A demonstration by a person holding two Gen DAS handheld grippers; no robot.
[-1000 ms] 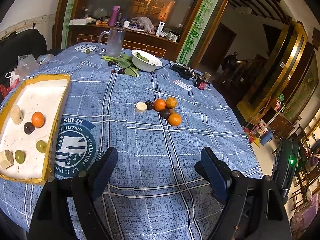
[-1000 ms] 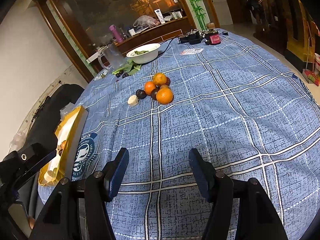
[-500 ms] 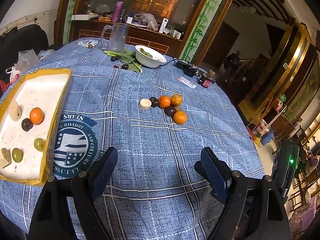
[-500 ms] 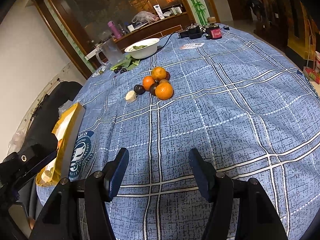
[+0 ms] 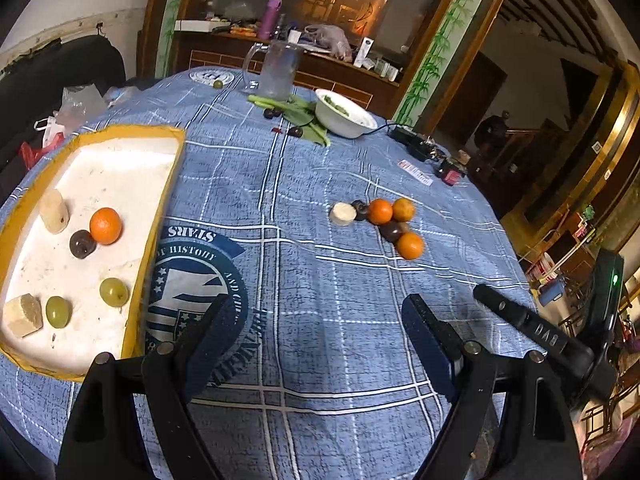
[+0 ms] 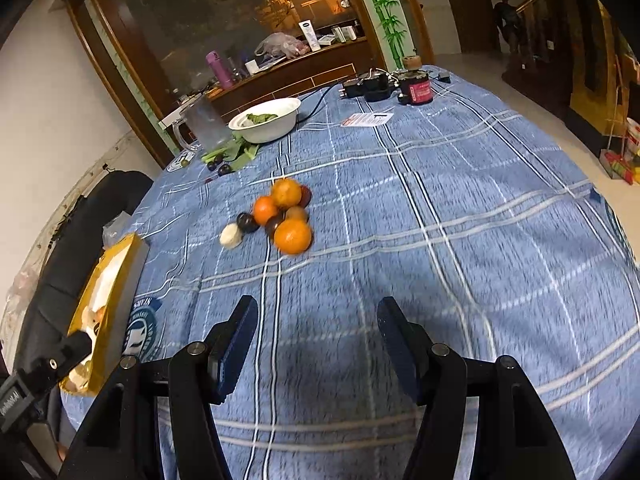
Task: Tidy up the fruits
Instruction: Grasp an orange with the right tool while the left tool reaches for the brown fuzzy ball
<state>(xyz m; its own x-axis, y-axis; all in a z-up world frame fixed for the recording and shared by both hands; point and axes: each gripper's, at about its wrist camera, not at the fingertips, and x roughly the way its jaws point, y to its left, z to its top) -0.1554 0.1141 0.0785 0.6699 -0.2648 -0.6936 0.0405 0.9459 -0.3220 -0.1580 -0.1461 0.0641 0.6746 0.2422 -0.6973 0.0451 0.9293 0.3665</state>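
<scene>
Through the left wrist camera I see my left gripper (image 5: 316, 332) hanging over the blue checked tablecloth (image 5: 320, 168) with its jaws spread wide and nothing between them, only bare cloth and part of a round printed emblem (image 5: 192, 276). To its left lies the yellow-rimmed tray (image 5: 160, 200) with a white floor, and in it I count one orange (image 5: 105, 225), a dark plum (image 5: 82, 243), two green grapes (image 5: 113, 292), a pale cylinder piece (image 5: 54, 211) and a pale cube (image 5: 23, 315), all apart from each other except the plum, which sits just beside the orange. Further out, near the middle of the table, sits the loose cluster of fruit (image 5: 390, 222): three oranges, dark plums and a pale round slice (image 5: 343, 213) at its left end, touching or nearly so. Beyond that are a white bowl (image 5: 345, 114) with greens, a clear glass mug (image 5: 276, 70) and some leaves with dark fruit. The tip of the other tool shows at the right edge. Through the right wrist camera, which is somewhat blurred, my right gripper (image 6: 316, 344) is also parted and empty above the cloth, narrower than the left. The fruit cluster (image 6: 282, 216) lies ahead and a little left of it, well apart from the fingers. The tray (image 6: 108, 280) is at the far left edge, seen side-on, and I can't make out its contents from here.
</scene>
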